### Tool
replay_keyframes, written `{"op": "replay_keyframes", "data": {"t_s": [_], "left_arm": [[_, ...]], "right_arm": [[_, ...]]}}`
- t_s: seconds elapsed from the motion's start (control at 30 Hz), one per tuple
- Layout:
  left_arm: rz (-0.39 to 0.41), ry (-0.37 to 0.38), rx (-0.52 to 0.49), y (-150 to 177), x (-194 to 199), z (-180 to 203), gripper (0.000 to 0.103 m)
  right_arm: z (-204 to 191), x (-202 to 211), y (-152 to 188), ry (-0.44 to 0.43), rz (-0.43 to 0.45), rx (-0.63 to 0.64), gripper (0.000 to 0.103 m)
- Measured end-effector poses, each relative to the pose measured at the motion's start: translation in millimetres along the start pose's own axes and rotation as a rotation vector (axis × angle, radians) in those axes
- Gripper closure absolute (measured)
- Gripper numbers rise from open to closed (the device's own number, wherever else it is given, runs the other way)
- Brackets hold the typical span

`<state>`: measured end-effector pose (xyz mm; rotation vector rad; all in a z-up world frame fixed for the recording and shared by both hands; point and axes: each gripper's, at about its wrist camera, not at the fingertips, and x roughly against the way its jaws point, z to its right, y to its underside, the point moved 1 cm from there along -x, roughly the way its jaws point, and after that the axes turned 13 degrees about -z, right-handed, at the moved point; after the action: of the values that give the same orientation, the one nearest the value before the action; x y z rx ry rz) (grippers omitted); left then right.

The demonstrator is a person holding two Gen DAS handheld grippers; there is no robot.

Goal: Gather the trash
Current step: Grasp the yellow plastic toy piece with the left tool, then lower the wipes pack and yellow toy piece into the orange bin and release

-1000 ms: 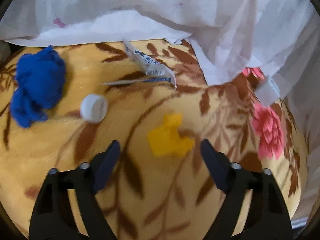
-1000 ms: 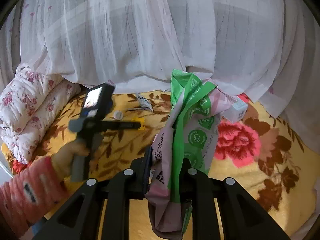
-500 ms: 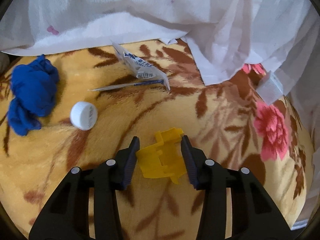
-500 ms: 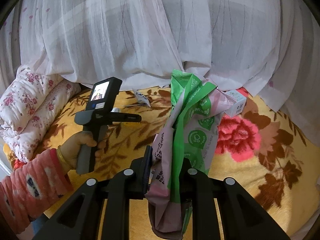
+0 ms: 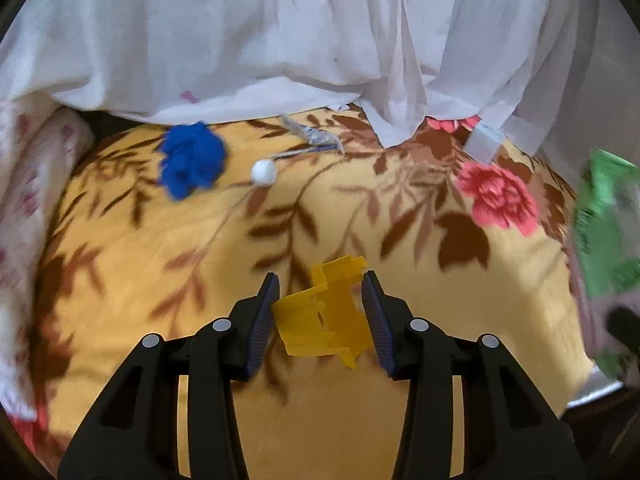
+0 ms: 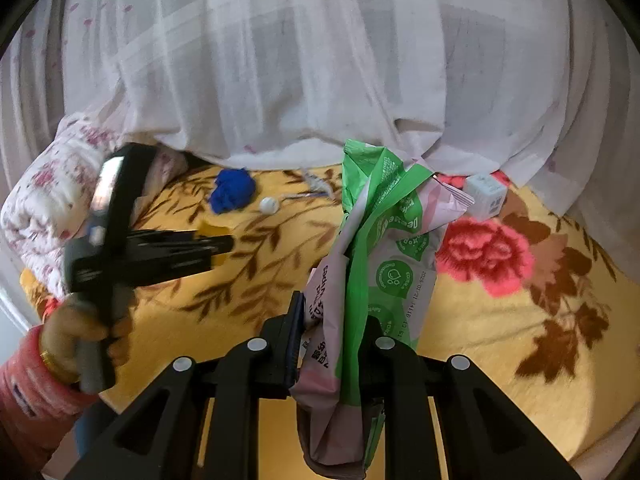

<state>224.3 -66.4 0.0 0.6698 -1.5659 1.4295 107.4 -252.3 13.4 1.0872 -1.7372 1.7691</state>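
My left gripper (image 5: 322, 312) is shut on a yellow plastic piece (image 5: 326, 316) and holds it above the yellow flowered blanket (image 5: 160, 280). On the blanket further back lie a crumpled blue cloth (image 5: 192, 160), a white bottle cap (image 5: 264, 171) and a torn clear wrapper (image 5: 316, 138). My right gripper (image 6: 332, 344) is shut on a green and pink plastic bag (image 6: 376, 264), held upright. In the right wrist view the left gripper (image 6: 224, 246) is at the left, with the blue cloth (image 6: 232, 190), the cap (image 6: 268, 205) and the wrapper (image 6: 318, 184) behind it.
A white sheer curtain (image 5: 280, 40) hangs over the blanket's far edge. A small white box (image 6: 486, 196) sits at the curtain's foot on the right. A flowered quilt (image 6: 44, 200) is bunched at the left. The green bag shows at the right edge of the left wrist view (image 5: 604, 224).
My left gripper closed on the yellow piece, lifted it and pulled back from the blue cloth, cap and wrapper. The right gripper kept its hold on the bag.
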Motion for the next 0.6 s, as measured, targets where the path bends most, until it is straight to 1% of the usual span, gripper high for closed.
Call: {"op": "replay_keyframes", "data": {"t_s": [0.13,0.2,0.33,0.43,0.6], "left_arm": [[0.016,0.015,0.003,52.3,34.7,-9.6,0.061],[0.027,0.000,0.000,76.8,49.5,-14.9,0.061],[0.017,-0.004,-0.010,121.6,70.3,-22.3,0.061],[-0.017,0.003,-0.038,154.9,77.3,-21.5,0.061],[-0.117,0.057,-0.110,211.6,71.3,-13.7,0.061]], "right_arm": [[-22.0,7.6,20.8,-0.017,-0.018,0.031,0.085],[-32.9,12.4,32.4,-0.026,-0.024,0.046,0.085],[-57.4,22.2,58.8,-0.048,-0.042,0.087,0.085],[-71.1,25.8,78.3,-0.067,-0.063,0.121,0.084],[-91.3,25.2,123.1,-0.107,-0.137,0.175,0.084]]}}
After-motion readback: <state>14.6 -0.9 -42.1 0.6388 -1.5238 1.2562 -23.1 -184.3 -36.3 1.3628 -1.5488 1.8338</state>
